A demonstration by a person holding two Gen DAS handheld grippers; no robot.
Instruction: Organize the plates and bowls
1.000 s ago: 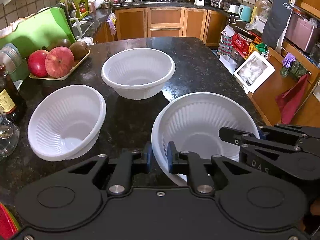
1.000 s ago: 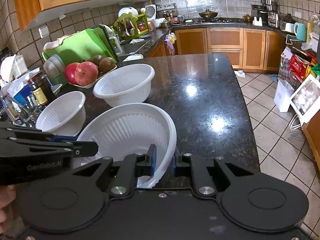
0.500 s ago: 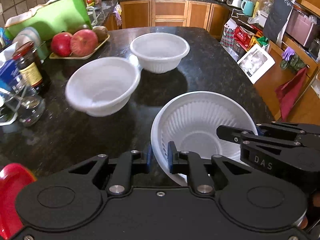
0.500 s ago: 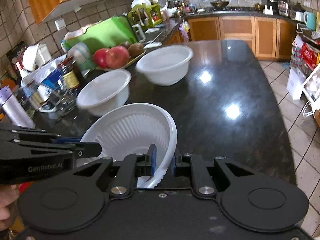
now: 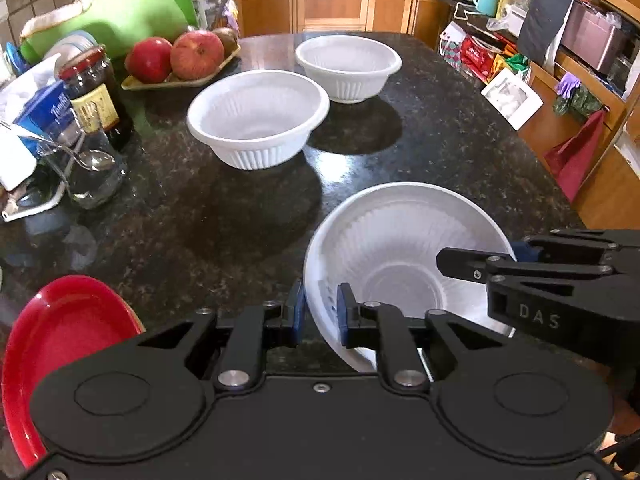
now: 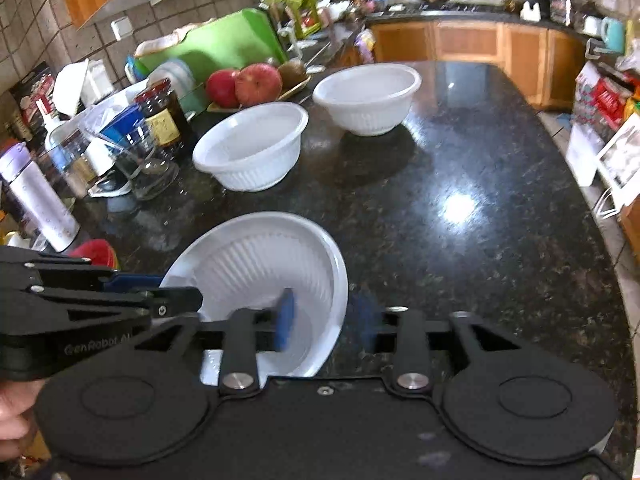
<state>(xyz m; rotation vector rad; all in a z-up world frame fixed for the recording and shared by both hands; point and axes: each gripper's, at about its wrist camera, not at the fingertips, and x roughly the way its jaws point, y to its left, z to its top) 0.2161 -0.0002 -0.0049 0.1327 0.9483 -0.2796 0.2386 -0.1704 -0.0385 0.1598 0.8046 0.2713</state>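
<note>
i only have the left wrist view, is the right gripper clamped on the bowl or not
Observer: No. The right gripper is open, one finger inside the bowl and one outside its rim.
Operator: ok, anything further left past the jar that i cant see
Observer: Yes, a white flask with a purple cap, standing upright.
</note>
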